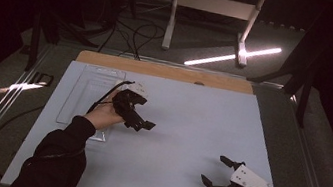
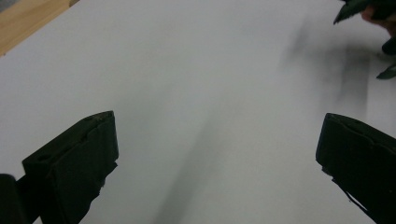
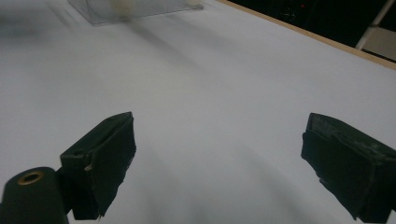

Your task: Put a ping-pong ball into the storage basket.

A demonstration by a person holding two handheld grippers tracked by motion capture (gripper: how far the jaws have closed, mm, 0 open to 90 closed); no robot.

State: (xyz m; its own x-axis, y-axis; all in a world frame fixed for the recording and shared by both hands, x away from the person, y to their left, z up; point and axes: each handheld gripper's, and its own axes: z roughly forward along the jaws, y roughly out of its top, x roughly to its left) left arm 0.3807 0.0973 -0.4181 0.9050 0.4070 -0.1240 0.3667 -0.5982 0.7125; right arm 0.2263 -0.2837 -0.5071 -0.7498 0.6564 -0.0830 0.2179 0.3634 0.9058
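- High view: fixed overhead, facing forward and down across the whole white table (image 1: 190, 122).
- Left gripper view: low, close above the table, facing the far right gripper (image 2: 373, 18).
- Right gripper view: low, facing the clear tray (image 3: 135, 11), shared with high view.

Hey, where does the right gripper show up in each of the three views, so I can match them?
High view: right gripper at bottom right, jaws open.
Left gripper view: right gripper in the top right corner, dark jaw tips.
Right gripper view: right gripper, its jaws rising from the bottom, wide apart.
Shared landmark: the wooden strip along the table's far edge.
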